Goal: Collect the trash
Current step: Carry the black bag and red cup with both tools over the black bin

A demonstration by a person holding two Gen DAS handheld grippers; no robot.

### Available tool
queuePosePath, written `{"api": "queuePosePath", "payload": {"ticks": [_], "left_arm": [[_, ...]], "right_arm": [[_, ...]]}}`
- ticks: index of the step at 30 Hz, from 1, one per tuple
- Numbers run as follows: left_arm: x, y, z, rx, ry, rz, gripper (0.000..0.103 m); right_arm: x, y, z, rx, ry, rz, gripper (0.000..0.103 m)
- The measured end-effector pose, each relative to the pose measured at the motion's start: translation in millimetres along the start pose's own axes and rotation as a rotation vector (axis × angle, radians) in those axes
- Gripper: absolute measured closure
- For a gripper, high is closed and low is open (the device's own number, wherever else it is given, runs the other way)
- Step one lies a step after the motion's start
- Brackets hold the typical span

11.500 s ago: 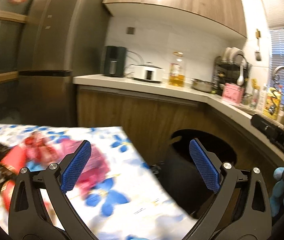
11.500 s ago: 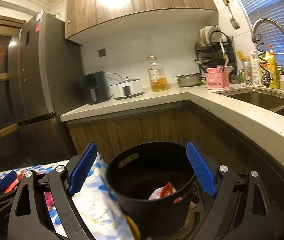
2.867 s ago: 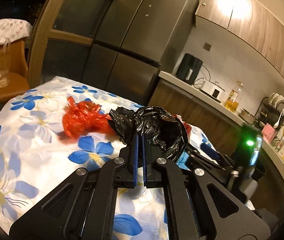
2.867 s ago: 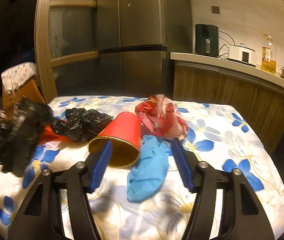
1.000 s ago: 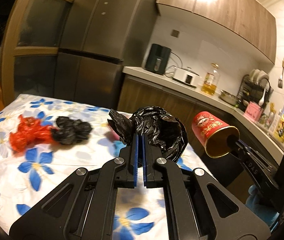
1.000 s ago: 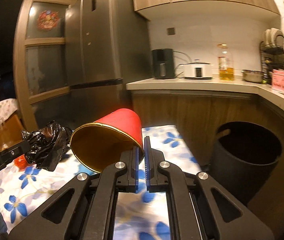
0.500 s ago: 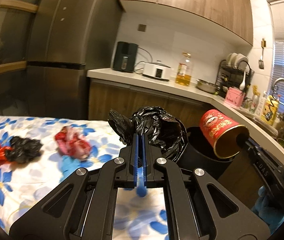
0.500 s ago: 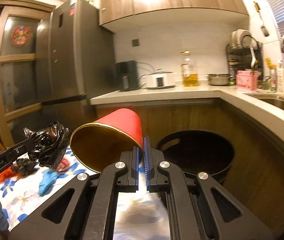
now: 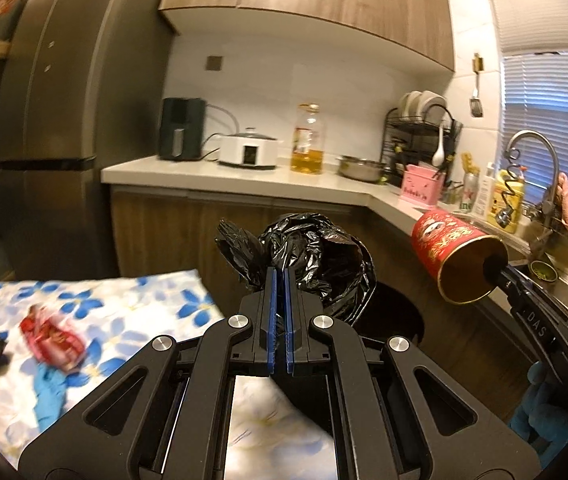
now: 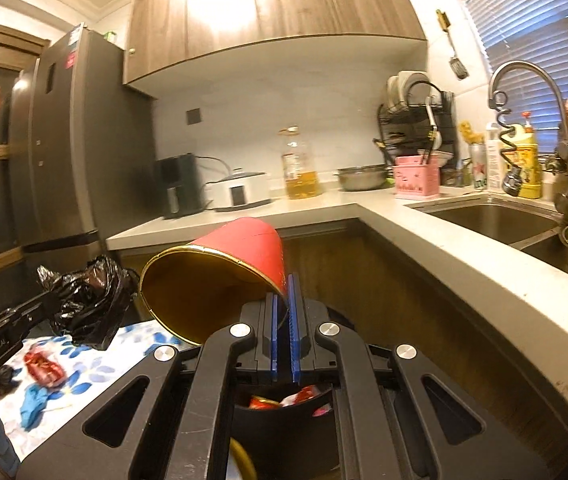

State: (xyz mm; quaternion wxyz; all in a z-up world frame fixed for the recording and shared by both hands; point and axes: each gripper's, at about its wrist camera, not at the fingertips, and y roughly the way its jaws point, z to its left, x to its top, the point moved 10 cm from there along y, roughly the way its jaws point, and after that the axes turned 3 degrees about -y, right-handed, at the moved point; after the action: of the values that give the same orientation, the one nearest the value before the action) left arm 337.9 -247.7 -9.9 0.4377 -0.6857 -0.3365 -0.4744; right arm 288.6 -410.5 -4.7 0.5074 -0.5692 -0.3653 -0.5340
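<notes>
The right gripper [image 10: 283, 280], lettered "DAS", pinches the red cup [image 10: 219, 272]; the left gripper [image 9: 279, 276], marked "GenRobot.AI", clamps the black bag [image 9: 316, 256]. Both have swung from the flowered table [image 9: 123, 304] to above the black bin [image 9: 396, 316].

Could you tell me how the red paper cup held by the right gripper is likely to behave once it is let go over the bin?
The red paper cup is pinched at its rim by the right gripper, so it is probably light. Its thin wall may dent under the pads. Open-mouthed and tapered, it would likely tumble into the black bin and roll on landing.
</notes>
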Motion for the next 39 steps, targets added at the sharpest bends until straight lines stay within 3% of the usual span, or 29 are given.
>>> {"api": "queuePosePath", "payload": {"ticks": [13,39], "left_arm": [[9.3,52.4,-41.7,-0.051,0.014,-0.018,0.100],[-18.3,104.9,-49.0,-0.091,0.016,0.061,0.100]], "right_arm": [[10.7,25.2,-25.2,-0.052,0.004,-0.017,0.097],[-7.7,55.9,-32.0,-0.063,0.028,0.031,0.097]]}}
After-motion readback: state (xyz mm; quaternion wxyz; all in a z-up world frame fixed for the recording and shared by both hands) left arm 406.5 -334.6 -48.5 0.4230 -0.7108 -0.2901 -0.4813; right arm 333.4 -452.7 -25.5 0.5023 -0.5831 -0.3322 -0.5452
